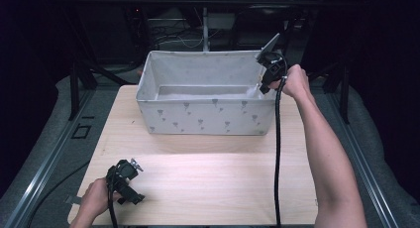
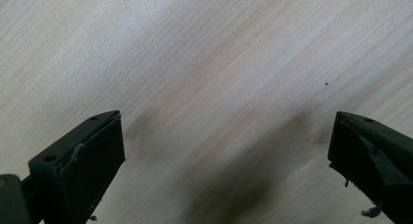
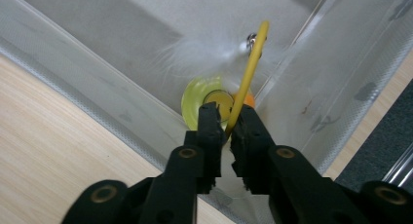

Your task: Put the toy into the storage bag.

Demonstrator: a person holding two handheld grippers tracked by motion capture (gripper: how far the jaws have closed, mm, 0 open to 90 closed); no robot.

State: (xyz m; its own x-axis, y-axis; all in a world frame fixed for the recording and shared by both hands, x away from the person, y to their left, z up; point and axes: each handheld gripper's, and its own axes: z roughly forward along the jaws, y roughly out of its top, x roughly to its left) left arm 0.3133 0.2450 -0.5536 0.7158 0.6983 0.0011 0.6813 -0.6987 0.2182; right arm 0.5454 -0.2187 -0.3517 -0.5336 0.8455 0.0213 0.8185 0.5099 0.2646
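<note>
A feather toy on a thin yellow stick (image 3: 248, 68) hangs in the near right corner of a grey fabric box (image 1: 208, 54). White feathers (image 3: 199, 56) spread from a ring at the stick's far end, and a yellow-green disc (image 3: 195, 97) and an orange ball (image 3: 248, 100) lie below. My right gripper (image 3: 229, 121) (image 1: 262, 86) points down into that corner. Its jaws stand slightly apart with the stick's near end between them, resting against one pad. My left gripper (image 1: 138, 182) (image 2: 226, 151) lies wide open on the wooden table (image 1: 208, 183), holding nothing.
The box stands at the back of the table, its bottom bare apart from the toy. Black cables trail from both grippers across the front. Dark frames and wires stand behind the table. The table's edges are near both hands.
</note>
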